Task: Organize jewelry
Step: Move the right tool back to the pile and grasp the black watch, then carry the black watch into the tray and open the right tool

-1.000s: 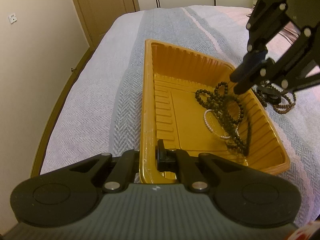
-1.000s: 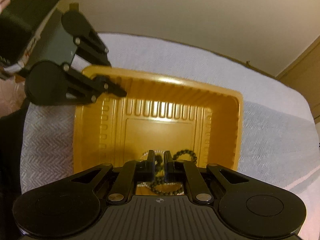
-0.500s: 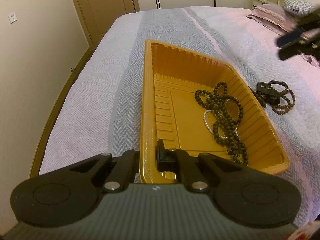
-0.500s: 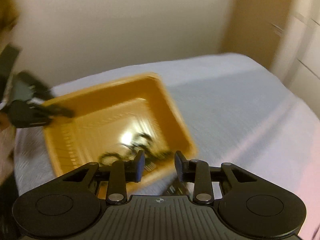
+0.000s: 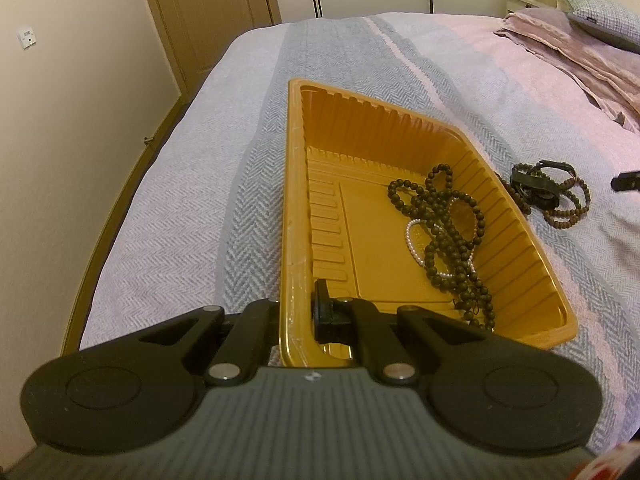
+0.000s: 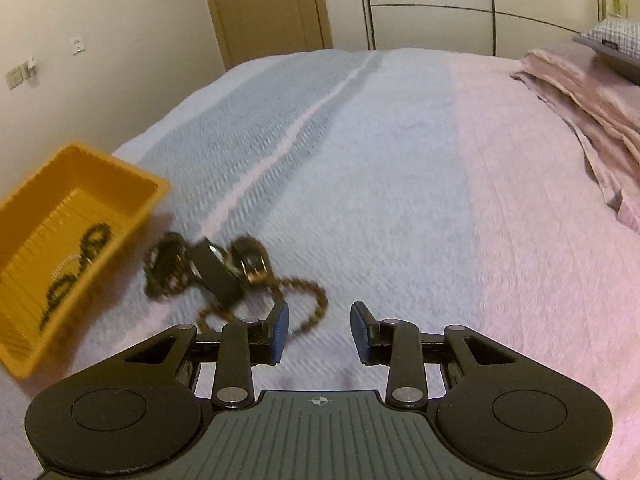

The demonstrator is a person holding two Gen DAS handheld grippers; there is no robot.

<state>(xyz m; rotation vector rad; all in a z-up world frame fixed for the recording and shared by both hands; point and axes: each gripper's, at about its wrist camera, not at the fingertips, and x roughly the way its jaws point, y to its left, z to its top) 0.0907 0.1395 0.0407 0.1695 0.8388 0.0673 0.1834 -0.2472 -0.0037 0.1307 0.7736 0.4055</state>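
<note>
Left gripper (image 5: 298,312): jaws clamped on the near left rim of the yellow tray (image 5: 294,200), one finger outside the wall, the other inside.
Right gripper (image 6: 319,330): jaws parted after having just been opening, nothing between the blue pads (image 6: 280,330); it hangs over the bedspread, just short of the loose pile of jewelry. In the left wrist view only a dark tip of it shows at the right edge (image 5: 626,181).
Yellow tray: ribbed plastic, rectangular, resting on the bed; seen at the left edge of the right wrist view (image 6: 132,182) (blurred there).
Dark bead necklace (image 5: 444,220): inside the tray, coiled in loops along its right half, reaching to the near right corner.
Pearl strand (image 5: 412,240): inside the tray, small and white, lying under and tangled with the dark beads.
Loose pile (image 6: 208,268): on the bedspread, just beside the tray's right wall and outside it; brown bead strings with a black band or strap lying across them (details smeared by blur). Same pile in the left wrist view (image 5: 548,192).
Bedspread (image 6: 400,160): herringbone weave, grey-blue stripes on a pale ground.
Folded pink bedding (image 6: 580,92): far right of the bed, well apart from the tray.
Door (image 6: 268,4): wooden, beyond the foot of the bed.
</note>
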